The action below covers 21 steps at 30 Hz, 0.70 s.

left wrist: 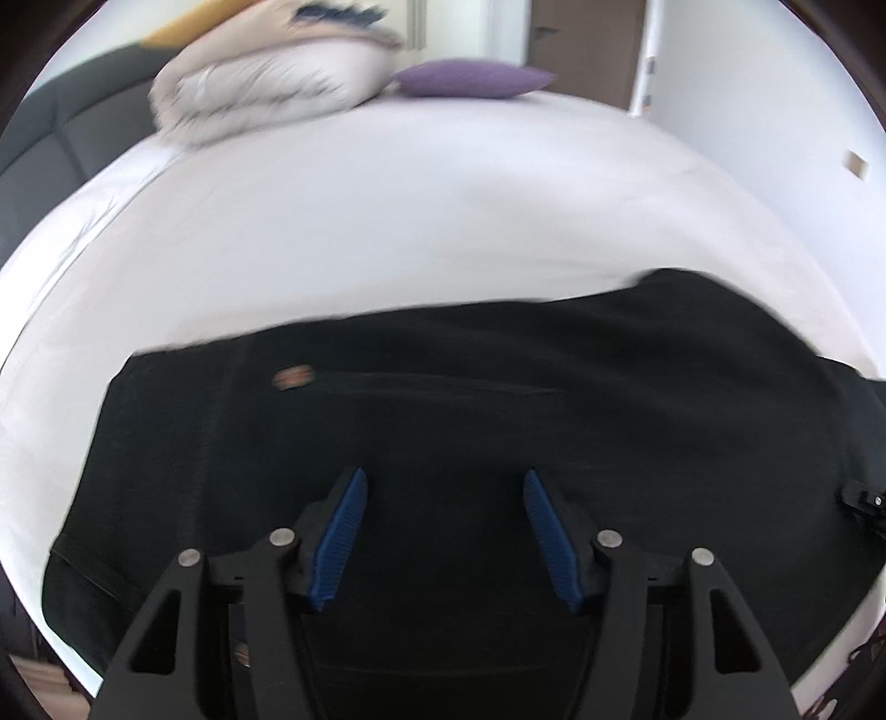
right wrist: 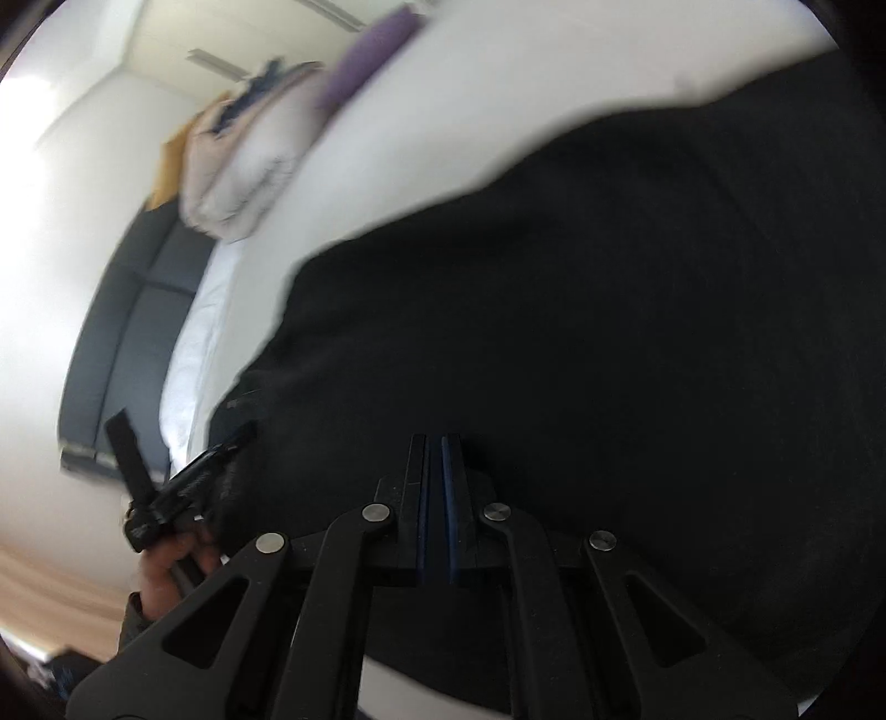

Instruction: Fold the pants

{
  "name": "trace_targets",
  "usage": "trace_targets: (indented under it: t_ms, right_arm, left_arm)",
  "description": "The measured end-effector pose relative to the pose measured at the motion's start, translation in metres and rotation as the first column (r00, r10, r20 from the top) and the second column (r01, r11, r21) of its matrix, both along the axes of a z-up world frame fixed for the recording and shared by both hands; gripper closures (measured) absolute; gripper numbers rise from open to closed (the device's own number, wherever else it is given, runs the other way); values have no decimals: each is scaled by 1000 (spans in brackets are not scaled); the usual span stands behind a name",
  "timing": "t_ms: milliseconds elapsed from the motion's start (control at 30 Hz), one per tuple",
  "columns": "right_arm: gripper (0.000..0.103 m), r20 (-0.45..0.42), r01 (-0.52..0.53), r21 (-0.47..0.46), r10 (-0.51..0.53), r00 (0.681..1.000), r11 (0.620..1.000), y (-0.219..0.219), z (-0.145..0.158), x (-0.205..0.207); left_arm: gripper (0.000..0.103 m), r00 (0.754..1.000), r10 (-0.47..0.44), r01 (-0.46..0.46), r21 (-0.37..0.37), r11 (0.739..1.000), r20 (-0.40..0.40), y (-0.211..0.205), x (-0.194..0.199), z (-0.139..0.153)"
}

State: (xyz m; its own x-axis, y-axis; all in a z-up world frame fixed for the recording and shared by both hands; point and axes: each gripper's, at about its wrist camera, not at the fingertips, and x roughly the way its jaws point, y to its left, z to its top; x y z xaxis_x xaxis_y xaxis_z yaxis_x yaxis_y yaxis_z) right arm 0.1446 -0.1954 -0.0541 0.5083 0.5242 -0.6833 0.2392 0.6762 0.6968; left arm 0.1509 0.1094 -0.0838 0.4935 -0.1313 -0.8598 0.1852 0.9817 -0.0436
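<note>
Black pants [left wrist: 498, 387] lie spread across a white bed [left wrist: 387, 221], with a small reddish label near their left part. My left gripper [left wrist: 444, 476] hovers over the near half of the pants, its blue pads apart and nothing between them. In the right wrist view the pants [right wrist: 609, 304] fill most of the picture. My right gripper [right wrist: 434, 443] is shut low over the dark cloth; I see no fabric between its pads. To its left a hand [right wrist: 166, 570] holds the left gripper [right wrist: 185, 429], fingers spread at the pants' edge.
A folded pale duvet [left wrist: 266, 88] and a purple pillow [left wrist: 470, 77] lie at the far end of the bed. A dark grey padded headboard [left wrist: 39, 127] runs along the left. A brown door [left wrist: 587, 44] stands behind. White sheet shows beyond the pants.
</note>
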Motion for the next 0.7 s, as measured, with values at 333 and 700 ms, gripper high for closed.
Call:
trace_targets:
  t_ms: [333, 700]
  right_arm:
    - [87, 131, -71, -72, 80, 988, 995, -19, 48, 6]
    - [82, -34, -241, 124, 246, 969, 963, 116, -43, 116]
  left_arm:
    - [73, 998, 24, -15, -178, 984, 51, 47, -6, 4]
    - [74, 998, 41, -32, -217, 976, 39, 58, 2, -11]
